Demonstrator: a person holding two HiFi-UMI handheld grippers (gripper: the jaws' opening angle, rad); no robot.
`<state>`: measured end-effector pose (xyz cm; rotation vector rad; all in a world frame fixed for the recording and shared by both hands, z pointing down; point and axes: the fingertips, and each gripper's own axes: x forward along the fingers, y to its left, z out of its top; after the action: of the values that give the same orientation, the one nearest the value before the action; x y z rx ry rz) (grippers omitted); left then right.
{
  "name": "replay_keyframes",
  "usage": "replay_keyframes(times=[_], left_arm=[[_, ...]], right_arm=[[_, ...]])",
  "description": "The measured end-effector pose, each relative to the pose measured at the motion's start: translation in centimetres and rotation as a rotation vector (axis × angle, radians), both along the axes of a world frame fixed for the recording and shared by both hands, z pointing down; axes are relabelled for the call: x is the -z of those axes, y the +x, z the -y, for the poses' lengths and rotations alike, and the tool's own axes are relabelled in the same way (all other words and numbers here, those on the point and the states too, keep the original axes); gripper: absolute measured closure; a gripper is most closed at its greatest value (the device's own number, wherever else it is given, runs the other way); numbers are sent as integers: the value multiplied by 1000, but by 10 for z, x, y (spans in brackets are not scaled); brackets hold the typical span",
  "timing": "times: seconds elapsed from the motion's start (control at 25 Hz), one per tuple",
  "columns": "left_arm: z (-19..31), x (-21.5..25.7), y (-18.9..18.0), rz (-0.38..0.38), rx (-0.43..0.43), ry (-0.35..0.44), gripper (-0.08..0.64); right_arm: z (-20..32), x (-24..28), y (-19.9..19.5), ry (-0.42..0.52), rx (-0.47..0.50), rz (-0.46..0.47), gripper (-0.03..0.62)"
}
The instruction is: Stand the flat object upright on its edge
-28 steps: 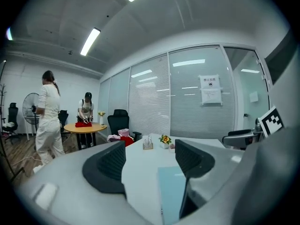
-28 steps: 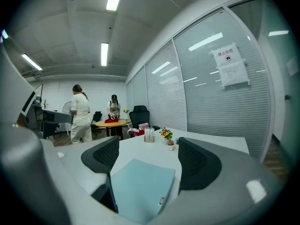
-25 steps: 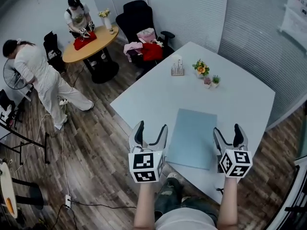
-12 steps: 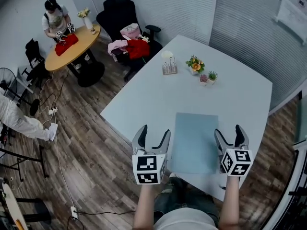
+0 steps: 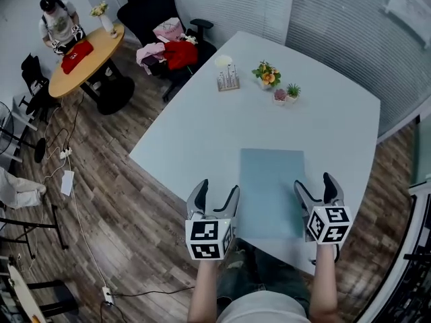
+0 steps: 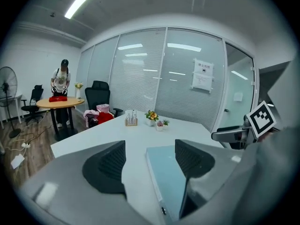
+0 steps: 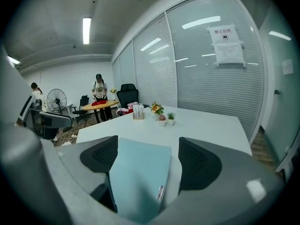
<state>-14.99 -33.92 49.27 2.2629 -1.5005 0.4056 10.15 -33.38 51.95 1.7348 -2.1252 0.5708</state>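
Nearest the operator, the left gripper (image 5: 215, 188) and the right gripper (image 5: 314, 184) are both released, jaws wide apart and holding nothing. They flank the near end of the flat object (image 5: 271, 190), a pale blue panel lying face-down-flat at lower centre of the white table (image 5: 202, 126), close to its near edge. The left gripper view shows the panel's left edge running between that gripper's jaws. The right gripper view shows the panel filling most of the gap between its jaws, with no contact evident. Over the last second the head view has swung to centre the table, while the grippers have kept station beside the panel, which has not moved. Assessment: approach complete, lift not begun. Beyond, toward upper centre, stand a small rack (image 5: 227, 81) and potted flowers (image 5: 267, 74). At upper left, a person (image 5: 57, 22) works at a round wooden table (image 5: 81, 56).
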Motion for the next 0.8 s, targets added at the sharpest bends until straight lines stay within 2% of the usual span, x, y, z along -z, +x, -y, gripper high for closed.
replay_keyframes(times=[0.32, 0.56, 0.8], left_arm=[[-12, -42, 18, -17, -6, -129, 242], [-17, -69, 30, -45, -5, -216, 242], [-24, -93, 44, -28, -45, -289, 242]], right_arm=[[0, -30, -1, -91, 64, 6, 160], [-1, -58, 0, -160, 86, 66, 160], [-8, -83, -2, -231, 113, 72, 160]])
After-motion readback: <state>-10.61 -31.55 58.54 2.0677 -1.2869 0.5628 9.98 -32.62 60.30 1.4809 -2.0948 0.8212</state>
